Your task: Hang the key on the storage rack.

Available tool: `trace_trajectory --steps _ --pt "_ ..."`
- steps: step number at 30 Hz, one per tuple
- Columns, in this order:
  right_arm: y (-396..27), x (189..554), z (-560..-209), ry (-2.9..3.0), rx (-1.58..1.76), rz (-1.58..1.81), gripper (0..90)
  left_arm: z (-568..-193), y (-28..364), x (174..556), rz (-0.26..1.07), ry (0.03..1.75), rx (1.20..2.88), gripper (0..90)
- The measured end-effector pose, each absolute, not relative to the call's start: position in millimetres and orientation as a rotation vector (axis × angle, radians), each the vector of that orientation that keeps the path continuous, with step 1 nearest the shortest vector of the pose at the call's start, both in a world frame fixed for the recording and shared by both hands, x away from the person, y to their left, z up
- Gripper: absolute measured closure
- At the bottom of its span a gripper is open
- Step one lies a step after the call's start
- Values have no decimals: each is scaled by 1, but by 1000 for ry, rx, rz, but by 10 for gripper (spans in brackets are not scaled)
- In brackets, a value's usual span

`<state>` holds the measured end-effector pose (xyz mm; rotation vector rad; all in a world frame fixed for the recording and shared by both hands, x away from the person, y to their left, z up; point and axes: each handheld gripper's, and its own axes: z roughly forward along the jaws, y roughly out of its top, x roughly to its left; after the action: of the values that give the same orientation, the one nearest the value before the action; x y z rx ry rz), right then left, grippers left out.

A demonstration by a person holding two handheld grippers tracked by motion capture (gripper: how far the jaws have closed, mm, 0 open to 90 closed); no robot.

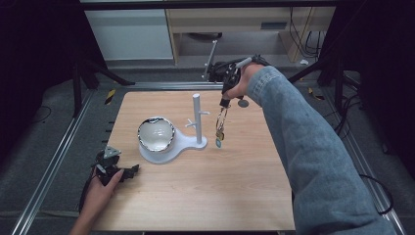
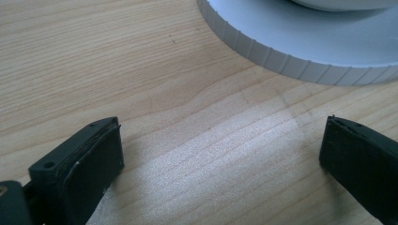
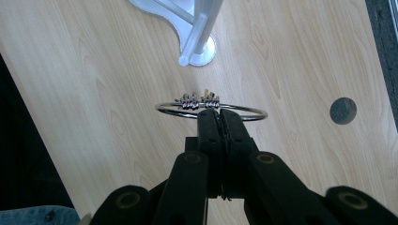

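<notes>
Nearest, the left gripper (image 1: 128,172) is being rested wide apart and empty on the table (image 1: 205,196) just beside the white stand's base (image 2: 300,42), while farther off a light, stiff, probably slippery key ring (image 3: 211,110) is being pinched at its wire by the right gripper (image 3: 218,117) and dangled near the pegged post (image 1: 196,117), which is judged liable to snag it.

Light wooden table (image 1: 235,186), white stand base (image 1: 169,149) near its centre, left tongs (image 1: 128,172) resting at its left edge.
</notes>
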<state>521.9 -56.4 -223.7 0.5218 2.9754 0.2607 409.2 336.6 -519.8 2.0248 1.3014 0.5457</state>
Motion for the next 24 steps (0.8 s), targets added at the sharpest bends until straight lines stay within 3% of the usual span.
trace_trajectory --steps 24 --pt "-36 529 -223 2978 490 276 886 -520 337 409 545 1301 2025 0"
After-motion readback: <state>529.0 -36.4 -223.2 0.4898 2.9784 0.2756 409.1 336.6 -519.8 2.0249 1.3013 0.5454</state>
